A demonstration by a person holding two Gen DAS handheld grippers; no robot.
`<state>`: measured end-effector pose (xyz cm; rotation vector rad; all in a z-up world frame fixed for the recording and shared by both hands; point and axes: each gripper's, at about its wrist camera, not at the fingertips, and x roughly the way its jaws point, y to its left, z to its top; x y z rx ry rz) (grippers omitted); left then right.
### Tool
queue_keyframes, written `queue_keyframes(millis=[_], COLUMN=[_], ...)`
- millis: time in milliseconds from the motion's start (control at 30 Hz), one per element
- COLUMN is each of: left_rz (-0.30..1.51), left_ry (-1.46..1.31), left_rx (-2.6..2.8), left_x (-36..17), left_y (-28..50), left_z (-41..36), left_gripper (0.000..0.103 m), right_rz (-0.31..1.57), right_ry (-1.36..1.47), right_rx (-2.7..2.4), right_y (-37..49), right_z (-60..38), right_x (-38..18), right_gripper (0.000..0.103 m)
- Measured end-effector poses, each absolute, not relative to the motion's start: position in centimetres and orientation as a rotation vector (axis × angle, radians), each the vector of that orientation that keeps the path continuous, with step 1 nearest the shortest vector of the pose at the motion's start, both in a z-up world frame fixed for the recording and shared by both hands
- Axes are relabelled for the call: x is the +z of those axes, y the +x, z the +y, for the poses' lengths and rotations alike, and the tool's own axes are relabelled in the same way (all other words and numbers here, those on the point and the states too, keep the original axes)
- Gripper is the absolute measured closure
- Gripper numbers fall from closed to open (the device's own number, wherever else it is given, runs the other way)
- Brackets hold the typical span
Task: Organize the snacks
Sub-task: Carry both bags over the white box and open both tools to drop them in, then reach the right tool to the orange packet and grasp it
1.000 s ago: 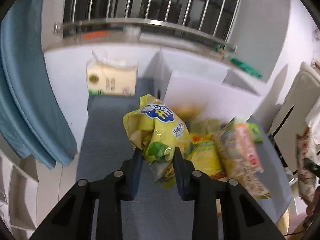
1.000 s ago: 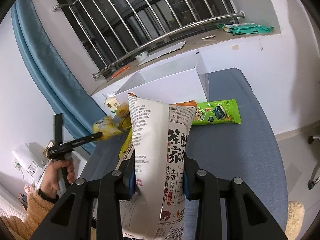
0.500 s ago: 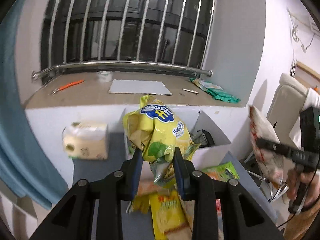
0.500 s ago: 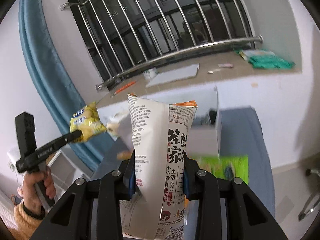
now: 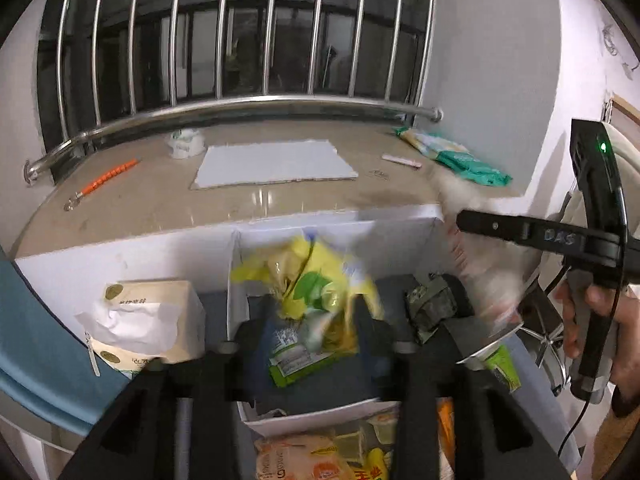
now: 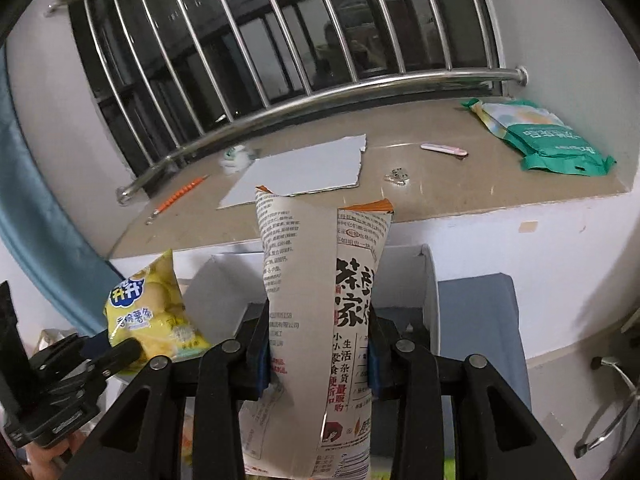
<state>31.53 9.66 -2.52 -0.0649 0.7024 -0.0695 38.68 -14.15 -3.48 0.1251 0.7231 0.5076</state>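
Observation:
My left gripper (image 5: 312,320) hangs over the left compartment of a white cardboard box (image 5: 340,224); its jaws are opening. A yellow chip bag (image 5: 316,276) is blurred and tipped between the spread fingers, and the pads stand clear of it. My right gripper (image 6: 318,344) holds a tall white snack bag (image 6: 320,272) with black print upright over the same box (image 6: 428,280). Its jaws are opening, but the pads still touch the bag. The left wrist view shows the right gripper (image 5: 460,222) at the box's right edge, its bag (image 5: 492,276) blurred.
A tissue pack (image 5: 148,320) stands left of the box and a blue curtain (image 5: 32,360) hangs beyond it. Several snack packs (image 5: 312,456) lie in front of the box. Behind it the stone sill carries a cardboard sheet (image 5: 272,164) and a green pack (image 5: 460,160). A dark item (image 5: 432,304) sits in the right compartment.
Both grippers rose from the table and moved forward to above the box. The left jaws spread wide and the yellow bag slipped and tipped. The white bag stays between the right pads.

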Motion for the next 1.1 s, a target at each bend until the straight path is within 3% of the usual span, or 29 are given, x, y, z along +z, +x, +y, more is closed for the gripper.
queue_keyframes(millis=[33, 67, 400, 667, 1100], left_rz=[0.705, 0.693, 0.638, 0.532, 0.577], left_ry=[-0.063, -0.068, -0.159, -0.117, -0.179], left_rx=[-0.055, -0.044, -0.047, -0.092, -0.159], left_x=[-2.6, -2.8, -0.9, 1.5, -4.5], left_y=[31.6, 31.3, 25.6, 15.5, 3.3], left_z=[9.8, 10.1, 11.3, 7.9, 3.2], left_gripper=[0.000, 0.000, 0.000, 0.000, 0.000], right_rz=[0.729, 0.735, 0.649, 0.533, 0.587], right_ry=[0.125, 0.123, 0.190, 0.160, 0.128], right_rx=[0.507, 0.497, 0.555, 0.633, 0.535], right_y=[39.1, 39.4, 34.9, 23.8, 9.0], right_z=[-14.0, -13.9, -16.4, -20.0, -24.6], right_x=[-3.7, -3.8, -1.3, -0.2, -8.8], right_gripper=[0.025, 0.000, 0.000, 0.000, 0.000])
